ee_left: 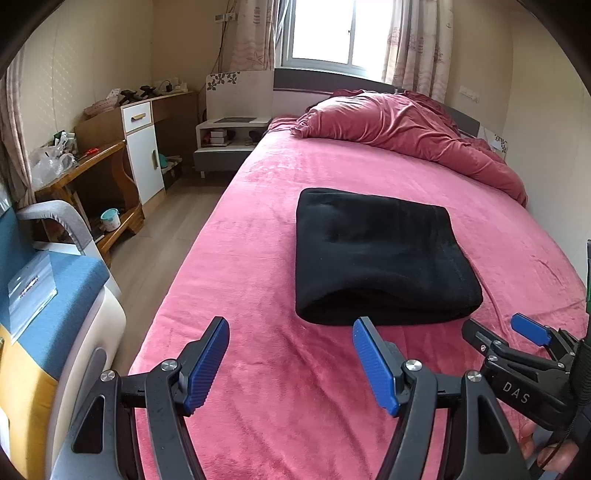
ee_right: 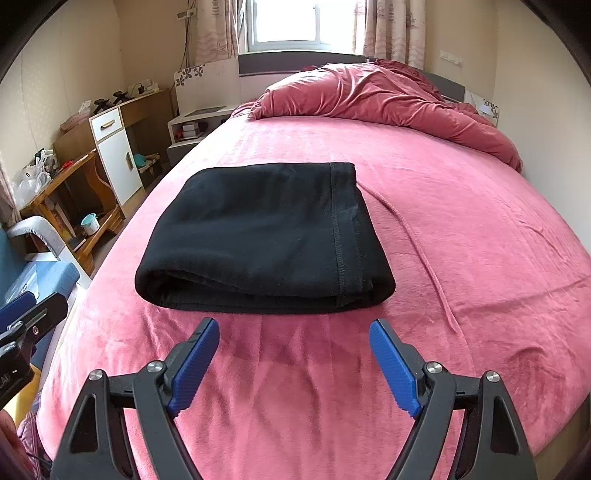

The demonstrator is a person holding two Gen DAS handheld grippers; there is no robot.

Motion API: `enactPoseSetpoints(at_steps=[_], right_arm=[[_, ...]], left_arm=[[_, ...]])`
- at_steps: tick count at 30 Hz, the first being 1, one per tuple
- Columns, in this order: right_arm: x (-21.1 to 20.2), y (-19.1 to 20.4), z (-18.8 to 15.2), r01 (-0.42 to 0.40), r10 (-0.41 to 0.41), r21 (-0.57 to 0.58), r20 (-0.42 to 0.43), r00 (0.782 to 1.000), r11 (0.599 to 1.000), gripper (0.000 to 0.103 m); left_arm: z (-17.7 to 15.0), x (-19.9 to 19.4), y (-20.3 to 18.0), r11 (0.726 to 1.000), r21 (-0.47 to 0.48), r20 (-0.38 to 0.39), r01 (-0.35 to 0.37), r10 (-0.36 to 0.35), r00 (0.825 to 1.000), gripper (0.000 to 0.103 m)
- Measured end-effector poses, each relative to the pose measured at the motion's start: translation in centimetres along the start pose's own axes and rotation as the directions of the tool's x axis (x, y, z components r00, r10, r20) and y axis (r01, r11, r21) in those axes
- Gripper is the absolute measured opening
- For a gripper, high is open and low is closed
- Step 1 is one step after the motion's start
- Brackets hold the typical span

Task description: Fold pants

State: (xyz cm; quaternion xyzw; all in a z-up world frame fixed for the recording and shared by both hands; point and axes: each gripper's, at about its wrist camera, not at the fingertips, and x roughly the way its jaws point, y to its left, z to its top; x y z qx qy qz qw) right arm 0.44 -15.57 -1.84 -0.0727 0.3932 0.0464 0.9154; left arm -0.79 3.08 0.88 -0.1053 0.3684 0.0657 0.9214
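— Nearest first? Left gripper at 6 o'clock in its own view, jaws wide apart, nothing between them. Right gripper likewise: jaws spread, empty, low over the bed.

— And the pants?

— Just beyond both grippers, flat on the bed. Pants already a compact black rectangle, several layers stacked, rounded fold facing the grippers, seam running toward 12 o'clock along the right side. Not touched by either gripper.

— Anything left to do, then?

— Probably little: looks like the final fold, or nearly. If one more tidy wanted, best to pinch only the top layer's near corners, both sides level, and press down lightly rather than drag, since plush fabric on a plush sheet likely to cling and bunch.

— Farther off?

— Crumpled duvet toward 12 to 1 o'clock by the headboard, well apart from the pants. Window beyond at 12.
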Motion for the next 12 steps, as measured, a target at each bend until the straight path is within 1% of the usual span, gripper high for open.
enactPoseSetpoints(at_steps=[4, 8, 10, 12], right_arm=[[0.1, 0.02, -0.09, -0.001, 0.001, -0.002, -0.001, 1.0, 1.0, 0.084], [0.29, -0.11, -0.14, 0.0, 0.0, -0.004, -0.006, 1.0, 1.0, 0.085], [0.55, -0.24, -0.28, 0.0, 0.0, -0.002, -0.014, 1.0, 1.0, 0.085], [0.76, -0.41, -0.43, 0.0, 0.0, 0.0, -0.02, 1.0, 1.0, 0.085]], left_arm=[[-0.01, 0.01, 0.04, 1.0, -0.005, -0.002, 0.008, -0.008, 1.0, 0.071], [-0.18, -0.08, -0.05, 1.0, -0.002, 0.013, 0.018, -0.018, 1.0, 0.071], [-0.23, 0.0, 0.01, 0.999, -0.009, 0.011, 0.033, -0.033, 0.999, 0.07], [-0.29, 0.23, -0.02, 1.0, -0.012, 0.001, 0.028, -0.028, 1.0, 0.07]])
